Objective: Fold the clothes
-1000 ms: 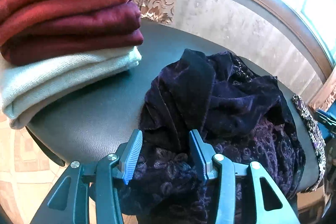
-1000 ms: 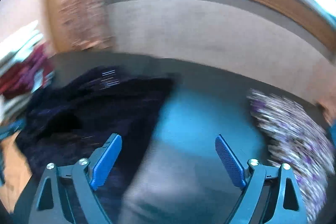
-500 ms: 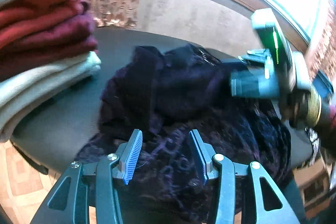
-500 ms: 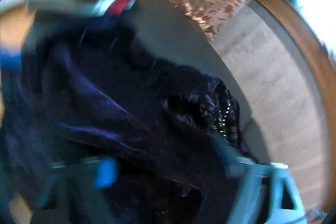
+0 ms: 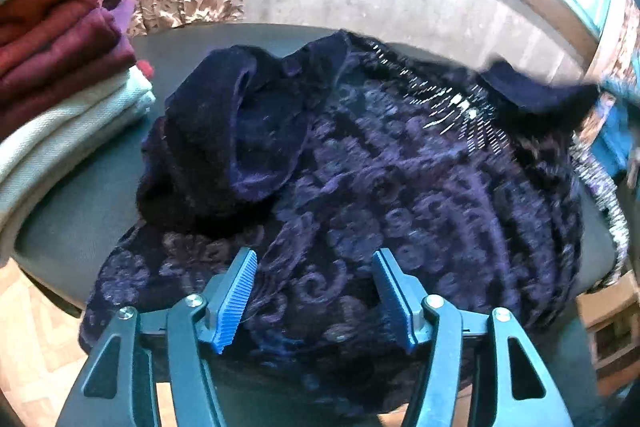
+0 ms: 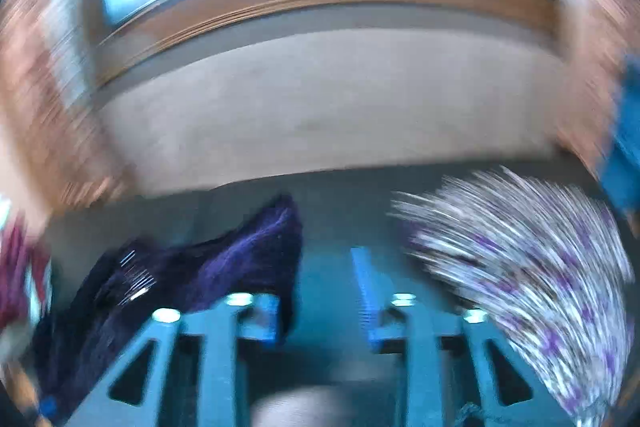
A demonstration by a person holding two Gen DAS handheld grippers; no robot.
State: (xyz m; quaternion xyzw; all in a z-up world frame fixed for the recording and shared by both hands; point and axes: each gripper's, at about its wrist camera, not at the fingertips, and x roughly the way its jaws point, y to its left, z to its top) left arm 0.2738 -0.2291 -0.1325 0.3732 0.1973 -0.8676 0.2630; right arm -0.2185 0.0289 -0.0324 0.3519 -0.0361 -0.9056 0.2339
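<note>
Dark purple velvet garment [image 5: 360, 163] lies crumpled on the grey surface [image 5: 80, 211], spread from near the left side to the right edge, its near hem draped over the front edge. Left gripper [image 5: 316, 299] hovers just over that near hem, jaws spread, nothing pinched; the cloth is straight ahead and below it, so this is the nearer gripper for a hem grab. One sleeve or flap is folded back over the garment's left half; a beaded patch [image 5: 448, 107] sits toward the far right. Garment's long axis looks roughly left to right, but it is too bunched to be sure. Right gripper [image 6: 320, 303] is at the garment's right end, jaws apart; a purple corner [image 6: 256, 251] lies against its left finger, though heavy motion blur makes it impossible to say whether it is touching or merely in front. Stack of folded clothes [image 5: 60, 59], red and cream, occupies the left edge. A purple-white patterned cloth [image 6: 528, 275] lies at the right edge, smeared by blur and partly cut off.
</note>
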